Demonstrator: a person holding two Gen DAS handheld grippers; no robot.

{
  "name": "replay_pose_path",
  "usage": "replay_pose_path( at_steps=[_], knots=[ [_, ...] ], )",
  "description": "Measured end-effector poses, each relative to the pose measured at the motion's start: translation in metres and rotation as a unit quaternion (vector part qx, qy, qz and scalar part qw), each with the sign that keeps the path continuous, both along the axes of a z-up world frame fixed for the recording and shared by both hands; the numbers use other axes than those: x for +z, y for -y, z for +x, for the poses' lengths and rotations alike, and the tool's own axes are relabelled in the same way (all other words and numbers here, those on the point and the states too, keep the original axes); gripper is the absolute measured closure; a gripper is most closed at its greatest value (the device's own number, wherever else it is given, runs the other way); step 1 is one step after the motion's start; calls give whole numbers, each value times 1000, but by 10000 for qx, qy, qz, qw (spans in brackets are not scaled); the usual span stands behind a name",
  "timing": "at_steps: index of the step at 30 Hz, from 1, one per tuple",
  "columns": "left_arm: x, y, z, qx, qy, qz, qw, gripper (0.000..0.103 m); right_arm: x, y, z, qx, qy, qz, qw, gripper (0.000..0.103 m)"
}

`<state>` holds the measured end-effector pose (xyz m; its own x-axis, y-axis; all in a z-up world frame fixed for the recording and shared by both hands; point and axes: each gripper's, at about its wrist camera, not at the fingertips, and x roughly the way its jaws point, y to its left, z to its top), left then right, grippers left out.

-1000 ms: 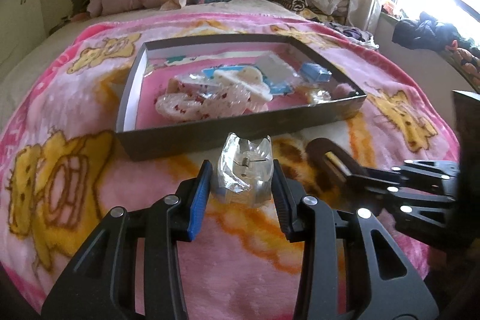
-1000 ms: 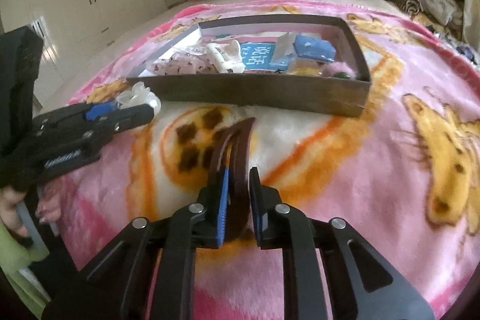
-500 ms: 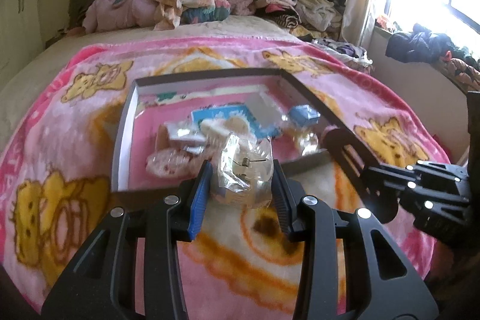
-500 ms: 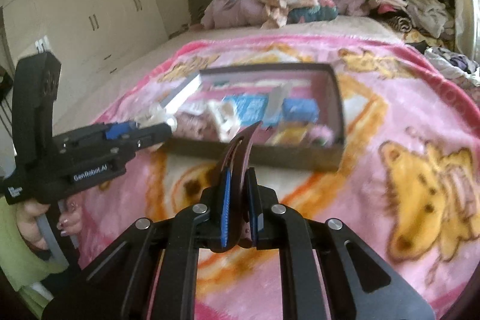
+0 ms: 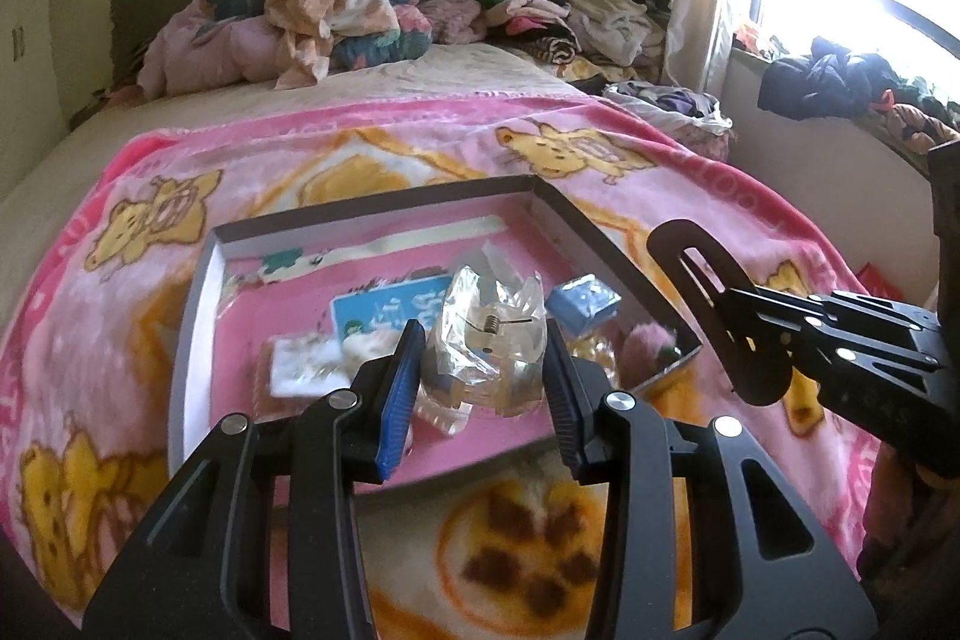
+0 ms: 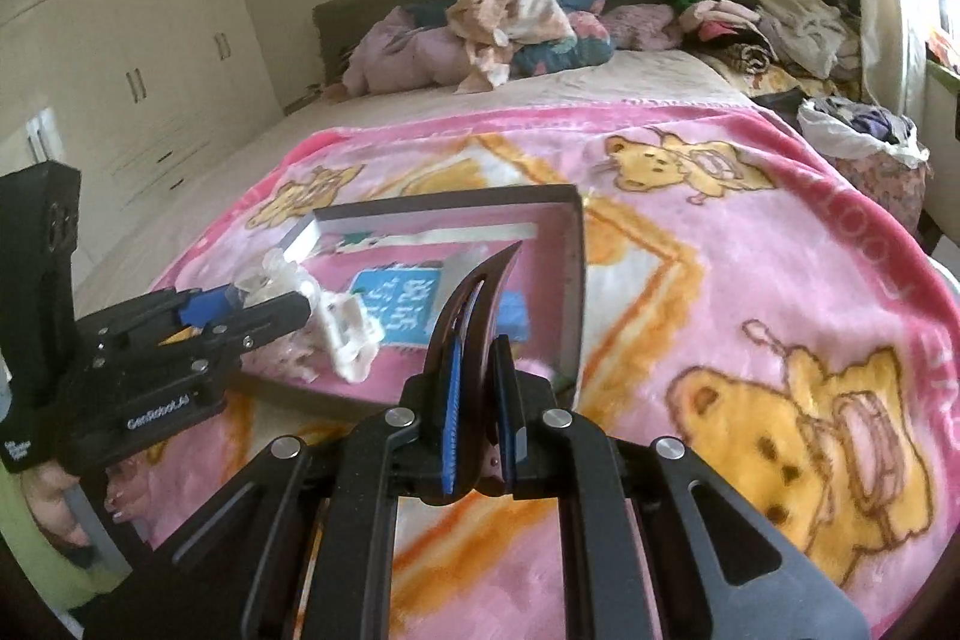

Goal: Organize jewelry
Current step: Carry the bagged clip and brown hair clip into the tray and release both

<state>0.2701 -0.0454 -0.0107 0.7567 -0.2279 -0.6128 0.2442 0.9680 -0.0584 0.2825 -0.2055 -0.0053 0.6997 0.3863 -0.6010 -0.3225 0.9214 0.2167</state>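
Observation:
My left gripper (image 5: 481, 335) is shut on a clear hair claw clip in plastic wrap (image 5: 492, 316) and holds it above the near part of a shallow grey box (image 5: 606, 244) on the pink bear blanket. My right gripper (image 6: 478, 349) is shut on a dark brown curved hair clip (image 6: 480, 280), which stands up between the pads over the box's near right corner (image 6: 573, 280). In the left wrist view the brown clip (image 5: 672, 235) and the right gripper (image 5: 744, 304) show at the right. Seen from the right wrist, the left gripper (image 6: 264, 301) and the clear clip (image 6: 270, 274) are at the left.
The box holds a blue card (image 5: 390, 307), a small blue packet (image 5: 585, 301), a white claw clip (image 6: 351, 334), a pink pompom (image 5: 648, 346) and wrapped items. Clothes (image 5: 336, 16) are piled at the headboard and on the window sill (image 5: 840, 82). A wardrobe (image 6: 150, 70) is at the left.
Both grippers have risen and moved forward over the bed, from in front of the box to above its near edge, each still holding its clip.

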Motion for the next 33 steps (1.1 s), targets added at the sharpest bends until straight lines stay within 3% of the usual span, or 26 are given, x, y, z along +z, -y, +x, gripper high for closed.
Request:
replay_pose_path(
  at_steps=[11,33],
  knots=[
    [-16,12,23,-49,-181,-26,9998,72,-7,7,34,-189,-90,33,9998,92],
    [-46,11,43,-4,-450,21,9990,72,-37,-12,73,-81,-362,-390,9986,93]
  ],
)
